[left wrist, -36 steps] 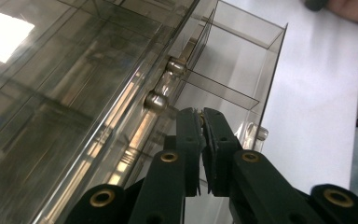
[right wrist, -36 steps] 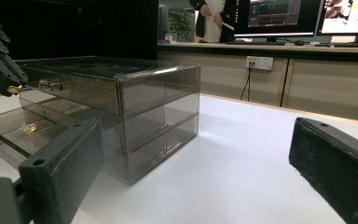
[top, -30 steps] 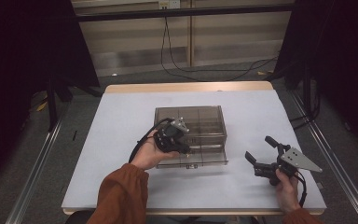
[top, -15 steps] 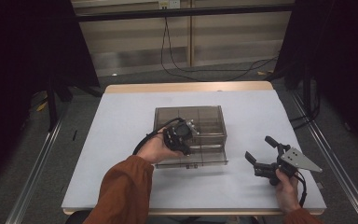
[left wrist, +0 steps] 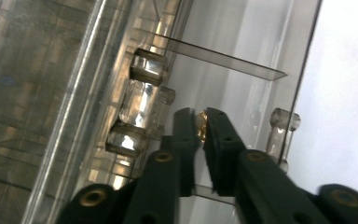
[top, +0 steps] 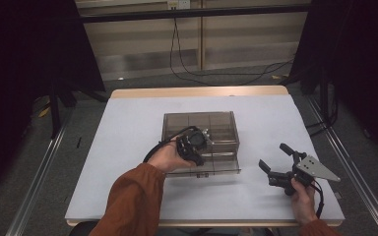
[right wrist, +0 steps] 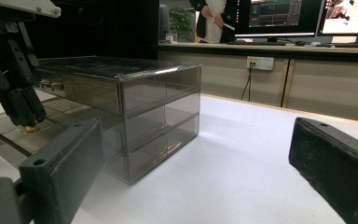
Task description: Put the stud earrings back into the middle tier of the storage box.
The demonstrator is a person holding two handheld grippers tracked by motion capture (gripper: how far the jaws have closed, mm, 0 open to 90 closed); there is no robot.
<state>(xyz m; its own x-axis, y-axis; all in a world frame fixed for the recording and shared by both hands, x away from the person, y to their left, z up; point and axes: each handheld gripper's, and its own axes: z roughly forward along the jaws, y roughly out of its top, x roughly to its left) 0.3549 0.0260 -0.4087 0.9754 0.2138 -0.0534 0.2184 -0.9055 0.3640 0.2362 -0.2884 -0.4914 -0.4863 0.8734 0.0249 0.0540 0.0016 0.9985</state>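
Over the pulled-out bottom drawer of the smoky clear-plastic drawer cabinet (top: 216, 129) is where the left gripper (top: 193, 146) sits, held by a hand in a rust-orange sleeve (top: 130, 204), with the cabinet near the middle of the white table (top: 128, 128). Its own camera gives the close-up: the left gripper (left wrist: 201, 127) has its two black jaws pinched nearly together on a small gold-coloured object (left wrist: 200, 126) — too small and blurry to say what it is — just inside the open drawer, beside the clear cylindrical knobs (left wrist: 145, 100) on the drawer fronts and a thin divider wall. You can't make out that gold bit from the high view at all. Off to the right and well apart from the cabinet, the right gripper (top: 275, 162) with its grey three-cornered plate is held low over the table, jaws spread wide with nothing between them. From the right gripper view (right wrist: 191, 168) you get the cabinet (right wrist: 135, 107) side-on, showing its stacked tiers, plus the left gripper (right wrist: 25, 123) coming down at the far left with a gold speck at its tip — and in the background, monitors (right wrist: 279, 16) on a counter.
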